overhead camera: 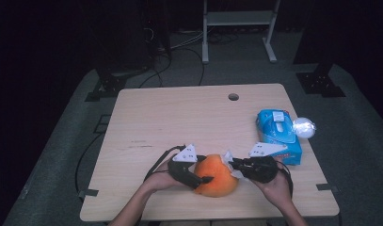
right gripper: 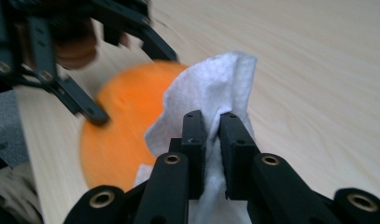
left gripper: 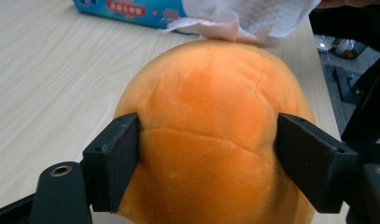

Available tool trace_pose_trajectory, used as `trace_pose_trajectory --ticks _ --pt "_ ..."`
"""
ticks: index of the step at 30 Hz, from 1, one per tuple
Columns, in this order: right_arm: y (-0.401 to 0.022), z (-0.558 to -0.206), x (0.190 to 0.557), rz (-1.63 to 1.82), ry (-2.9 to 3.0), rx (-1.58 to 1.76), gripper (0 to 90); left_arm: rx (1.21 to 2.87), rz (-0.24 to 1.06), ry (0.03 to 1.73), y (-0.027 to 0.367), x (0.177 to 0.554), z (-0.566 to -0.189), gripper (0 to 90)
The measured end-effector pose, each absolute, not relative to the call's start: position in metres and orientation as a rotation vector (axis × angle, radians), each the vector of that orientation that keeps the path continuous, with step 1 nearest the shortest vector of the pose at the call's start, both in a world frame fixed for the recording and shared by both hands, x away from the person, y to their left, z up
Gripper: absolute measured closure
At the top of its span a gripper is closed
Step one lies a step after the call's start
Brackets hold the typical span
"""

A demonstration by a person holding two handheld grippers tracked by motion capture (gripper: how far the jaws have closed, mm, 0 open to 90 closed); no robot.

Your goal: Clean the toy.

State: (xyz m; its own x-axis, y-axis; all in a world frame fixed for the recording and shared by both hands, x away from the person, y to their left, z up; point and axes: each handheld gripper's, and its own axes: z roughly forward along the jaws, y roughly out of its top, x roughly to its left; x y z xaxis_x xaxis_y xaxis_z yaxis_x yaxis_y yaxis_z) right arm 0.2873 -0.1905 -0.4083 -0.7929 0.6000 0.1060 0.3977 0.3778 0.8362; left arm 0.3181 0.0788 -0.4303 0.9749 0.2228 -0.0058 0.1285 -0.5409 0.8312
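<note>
Setting: pale wooden surface [overhead camera: 179,117] in a dim room, a metal stand and cables on the floor behind it.

Fruit: an orange, soft-looking fruit [overhead camera: 217,176] sits near the front edge of the surface, between the two hands.

Left claw [overhead camera: 204,181]: its jaws straddle the fruit's flanks, and in the left gripper view the fingers [left gripper: 114,161] lie against the skin on both sides, a moderate spread set by the fruit's width. The hold looks meant to keep the fruit steady while the other hand works on it.

Right claw [overhead camera: 231,164]: pinched narrow on a white tissue [right gripper: 211,88], the sheet bunched between the pads and fanned out above them. The loose end drapes over the top of the fruit, which suggests wiping.

Tissue pack: a blue pack [overhead camera: 278,136] lies at the right of the surface, well apart from the fruit, likely the sheet's source.

Wrapper: a crumpled clear ball [overhead camera: 304,127] rests just beside the pack at the surface's right edge.
</note>
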Motion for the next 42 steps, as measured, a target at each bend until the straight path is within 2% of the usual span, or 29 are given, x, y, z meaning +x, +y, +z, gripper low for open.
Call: trace_pose_trajectory --ticks 2,6,7,10,14,16,20,21,23,25,28,31,34,36,37,39,42 --pt "-0.186 -0.412 0.289 1.363 2.454 0.87 80.5 2.152 0.122 0.245 0.081 0.319 -0.43 21.8" --pt "-0.195 -0.421 0.293 1.36 2.475 0.908 80.9 2.113 0.066 0.347 0.085 0.327 -0.434 8.8" --pt "-0.197 -0.421 0.292 1.352 2.48 0.915 80.9 2.115 0.052 0.346 0.084 0.327 -0.436 9.1" --pt "-0.196 -0.413 0.289 1.344 2.45 0.908 80.7 2.145 0.103 0.297 0.081 0.322 -0.432 23.3" --pt "-0.181 -0.402 0.282 1.396 2.425 0.828 80.3 2.151 0.149 0.264 0.076 0.317 -0.425 29.0" --pt "-0.179 -0.406 0.284 1.366 2.451 0.816 80.5 2.133 0.138 0.27 0.08 0.319 -0.427 26.7" --pt "-0.19 -0.415 0.287 1.355 2.466 0.859 80.7 2.105 0.083 0.346 0.081 0.325 -0.429 9.5" --pt "-0.193 -0.416 0.287 1.358 2.468 0.868 80.7 2.102 0.066 0.352 0.08 0.325 -0.43 10.2" --pt "-0.195 -0.413 0.287 1.345 2.458 0.882 80.6 2.114 0.093 0.324 0.078 0.322 -0.432 21.6" --pt "-0.192 -0.406 0.283 1.378 2.427 0.873 80.5 2.123 0.117 0.309 0.077 0.319 -0.426 29.2" --pt "-0.182 -0.399 0.277 1.406 2.414 0.806 80.3 2.129 0.146 0.287 0.073 0.314 -0.419 32.1" --pt "-0.181 -0.402 0.28 1.376 2.443 0.798 80.6 2.112 0.13 0.29 0.075 0.316 -0.421 26.3" --pt "-0.19 -0.411 0.284 1.363 2.479 0.829 80.7 2.111 0.082 0.329 0.075 0.321 -0.426 11.0" --pt "-0.194 -0.411 0.286 1.356 2.482 0.843 80.7 2.1 0.051 0.346 0.075 0.323 -0.432 9.3" --pt "-0.195 -0.412 0.287 1.354 2.482 0.847 80.7 2.099 0.053 0.339 0.074 0.322 -0.433 10.4" --pt "-0.197 -0.413 0.288 1.362 2.473 0.867 80.5 2.105 0.079 0.318 0.074 0.32 -0.43 24.2" --pt "-0.197 -0.409 0.287 1.366 2.443 0.871 80.6 2.107 0.113 0.311 0.075 0.317 -0.422 36.0"
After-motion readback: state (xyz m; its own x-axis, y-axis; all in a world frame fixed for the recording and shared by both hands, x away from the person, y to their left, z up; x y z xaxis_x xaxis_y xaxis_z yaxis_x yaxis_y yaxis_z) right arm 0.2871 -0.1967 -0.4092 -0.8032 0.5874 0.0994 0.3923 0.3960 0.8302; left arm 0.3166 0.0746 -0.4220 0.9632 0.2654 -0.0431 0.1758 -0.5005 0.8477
